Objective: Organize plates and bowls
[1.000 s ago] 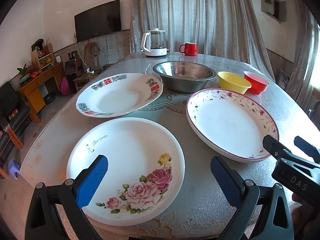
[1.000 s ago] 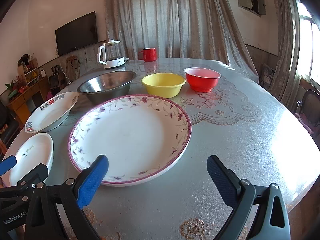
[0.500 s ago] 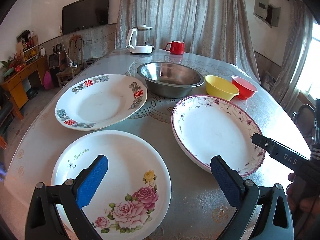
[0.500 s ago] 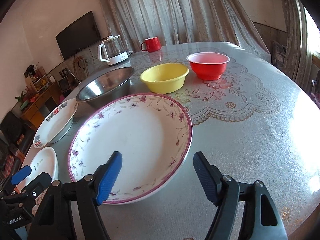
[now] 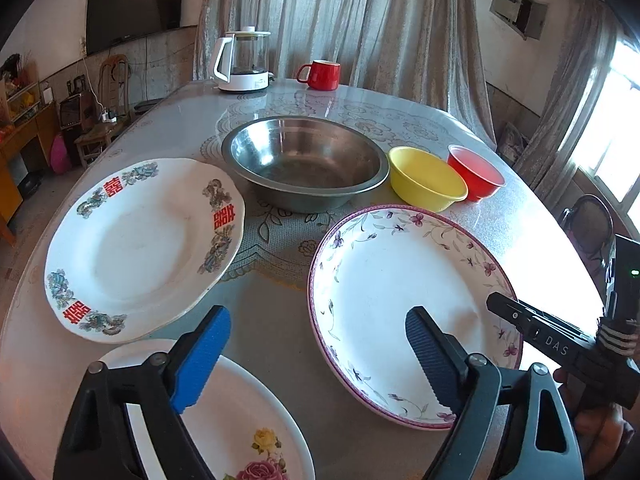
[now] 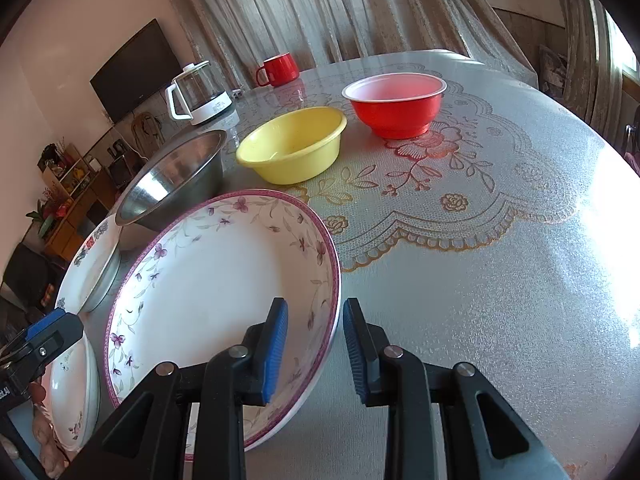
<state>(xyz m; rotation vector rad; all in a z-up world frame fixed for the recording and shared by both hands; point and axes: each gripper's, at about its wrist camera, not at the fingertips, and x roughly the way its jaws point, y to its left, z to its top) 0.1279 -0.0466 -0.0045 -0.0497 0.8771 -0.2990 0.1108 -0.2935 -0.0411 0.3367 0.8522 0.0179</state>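
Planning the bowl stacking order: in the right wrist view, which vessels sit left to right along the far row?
Steel bowl → yellow bowl → red bowl.

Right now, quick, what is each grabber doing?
Left gripper: open, holding nothing, above the rose plate.
Right gripper: fingers straddle the purple-flowered plate rim, not yet shut on it.

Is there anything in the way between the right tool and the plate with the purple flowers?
No. The right tool already straddles the near rim of the purple-flower plate, one pad inside the rim and one outside, with nothing between them. The jaws have not closed on the rim yet.
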